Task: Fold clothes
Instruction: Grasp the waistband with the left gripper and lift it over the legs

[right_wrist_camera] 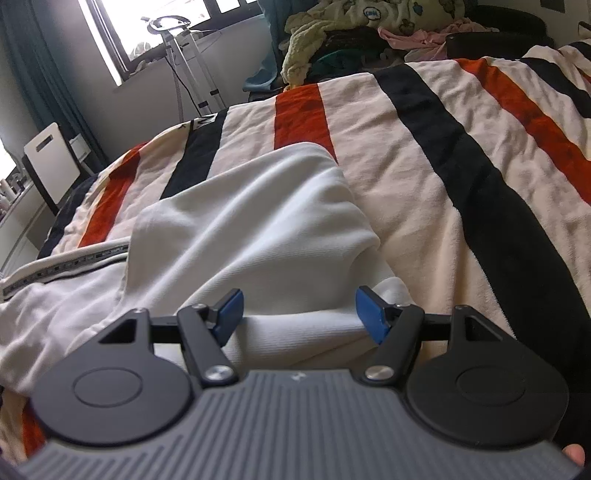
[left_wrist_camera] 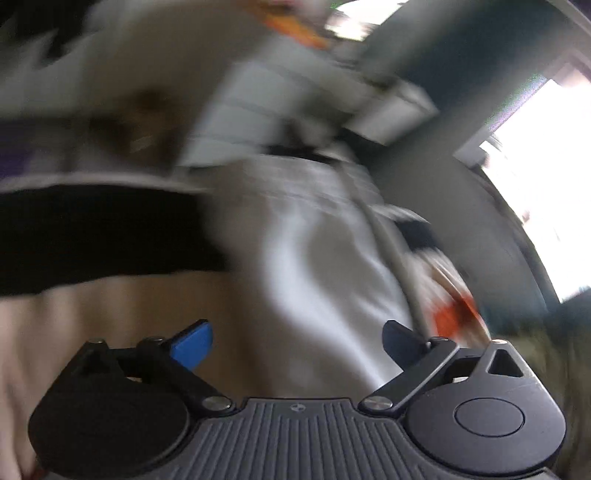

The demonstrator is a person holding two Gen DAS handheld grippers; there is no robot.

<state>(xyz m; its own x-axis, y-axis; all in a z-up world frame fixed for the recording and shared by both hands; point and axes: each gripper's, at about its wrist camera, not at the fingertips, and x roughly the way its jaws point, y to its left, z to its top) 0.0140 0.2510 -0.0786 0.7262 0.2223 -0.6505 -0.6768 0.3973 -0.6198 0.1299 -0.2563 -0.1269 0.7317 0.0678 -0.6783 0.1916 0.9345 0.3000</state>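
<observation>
Garment under inspection: a white ribbed cotton top (right_wrist_camera: 251, 236) lying crumpled on a bed covered by a cream blanket with black and orange-red stripes (right_wrist_camera: 443, 155). The right hand-held gripper (right_wrist_camera: 298, 313) sits low over the near edge of the top, blue pads spread wide, a fold of white cloth between them but not pinched. The left hand-held gripper (left_wrist_camera: 297, 345) is also spread wide and holds nothing; its view is heavily blurred, showing white cloth (left_wrist_camera: 321, 280) just ahead. A pile of mixed clothes (right_wrist_camera: 369, 33) lies at the far side of the bed.
</observation>
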